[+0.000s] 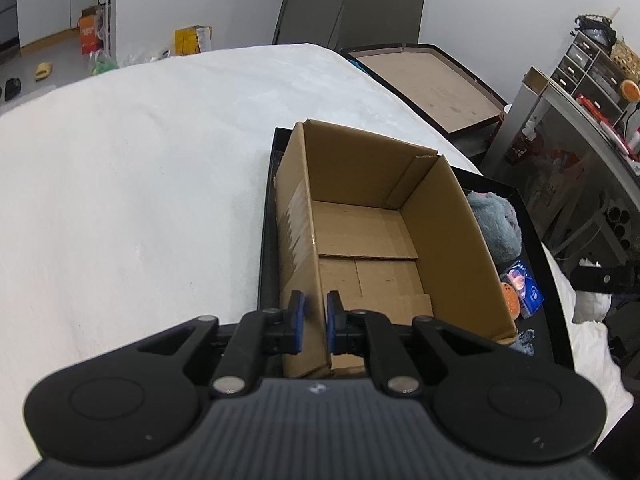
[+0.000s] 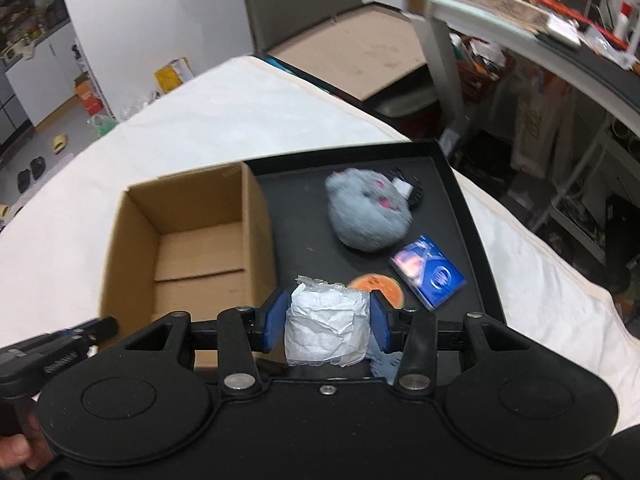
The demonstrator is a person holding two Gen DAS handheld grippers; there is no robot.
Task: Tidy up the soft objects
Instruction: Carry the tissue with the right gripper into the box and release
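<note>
Claws at work over a black tray [image 2: 472,216].
Right claw [image 2: 327,326] clenched on a crumpled white wad [image 2: 326,328] above the tray; left claw [image 1: 315,322] pinches the cardboard box [image 1: 448,236] wall; grey plush [image 2: 366,214] lies beside the box.

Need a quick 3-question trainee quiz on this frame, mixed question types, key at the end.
1. True or false: the cardboard box has something in it.
2. What is the right tool clamped on? A) grey plush toy B) white wrapped bundle C) blue packet
3. Fill in: the left tool pinches the box's near ____.

Key
1. False: the box floor shows bare.
2. B. The plush toy and packet lie on the black tray beside the box.
3. Wall: one pad sits outside it, one inside.
</note>
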